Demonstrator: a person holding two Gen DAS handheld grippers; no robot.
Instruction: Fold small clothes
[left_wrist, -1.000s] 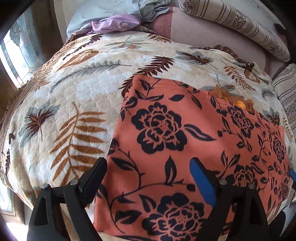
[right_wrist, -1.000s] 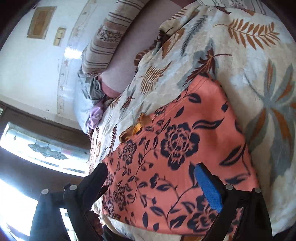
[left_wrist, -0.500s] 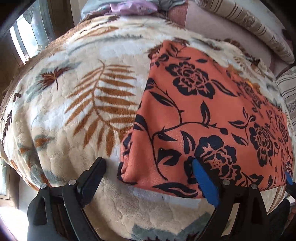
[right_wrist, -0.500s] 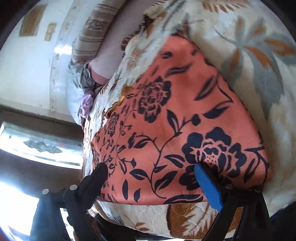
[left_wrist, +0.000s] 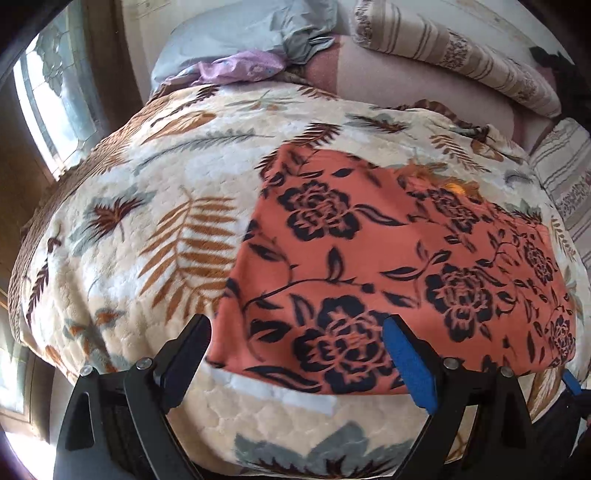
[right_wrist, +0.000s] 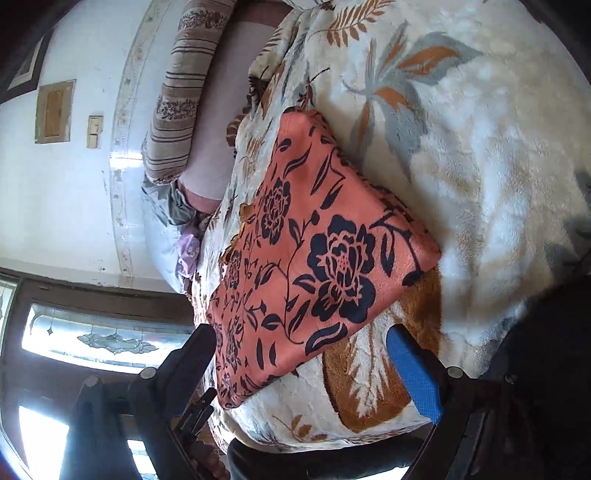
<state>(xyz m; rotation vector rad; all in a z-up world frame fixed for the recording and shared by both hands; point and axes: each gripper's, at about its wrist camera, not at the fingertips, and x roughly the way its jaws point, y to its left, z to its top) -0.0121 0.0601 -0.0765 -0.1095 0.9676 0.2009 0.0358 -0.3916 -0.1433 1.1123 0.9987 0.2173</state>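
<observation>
Both tongs, left gripper (left_wrist: 295, 345) and right gripper (right_wrist: 301, 352), gape wide, holding nothing, just off the near edge of the orange floral garment (left_wrist: 388, 266) lying flat on the leaf-print blanket (left_wrist: 147, 229). Only the right view shows the white wall (right_wrist: 74, 206).

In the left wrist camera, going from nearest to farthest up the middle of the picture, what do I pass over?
left gripper, open → bare leaf-print blanket → orange floral garment lying flat → more blanket → purple cloth and grey pillow at the head of the bed.
</observation>
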